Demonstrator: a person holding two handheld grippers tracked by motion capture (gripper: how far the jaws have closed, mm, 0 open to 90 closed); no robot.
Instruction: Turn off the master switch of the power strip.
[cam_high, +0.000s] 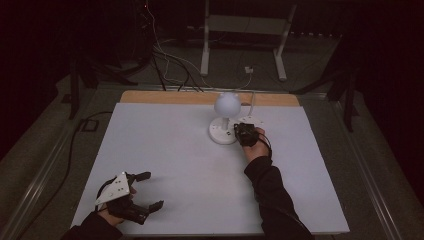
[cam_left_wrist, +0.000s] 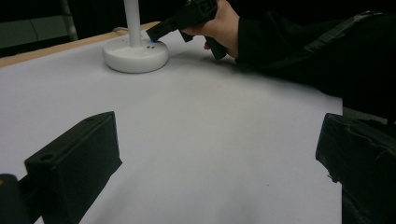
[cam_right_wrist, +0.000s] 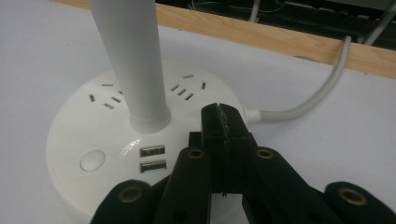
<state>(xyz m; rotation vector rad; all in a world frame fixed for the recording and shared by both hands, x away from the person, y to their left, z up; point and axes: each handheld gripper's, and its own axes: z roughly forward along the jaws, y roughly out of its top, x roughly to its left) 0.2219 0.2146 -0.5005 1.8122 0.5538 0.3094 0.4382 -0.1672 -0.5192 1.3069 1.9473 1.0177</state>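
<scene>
— Where's the lamp?

— The white desk lamp (cam_high: 223, 131) stands at the far middle of my counter (cam_high: 165, 165), its round base (cam_right_wrist: 93, 140) carrying sockets and a button.

— And your tools?

— My right hand-held gripper (cam_right_wrist: 223, 116) is clenched with nothing between its jaws, tips at the base's rim. My left hand-held gripper (cam_high: 150, 190) sits released near the front-left corner.

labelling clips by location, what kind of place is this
Probably a lab or recording workspace, not a home: a white-covered work table with a wooden edge, loose cables across the grey floor, a white metal stand frame behind, and a dark surround.
</scene>
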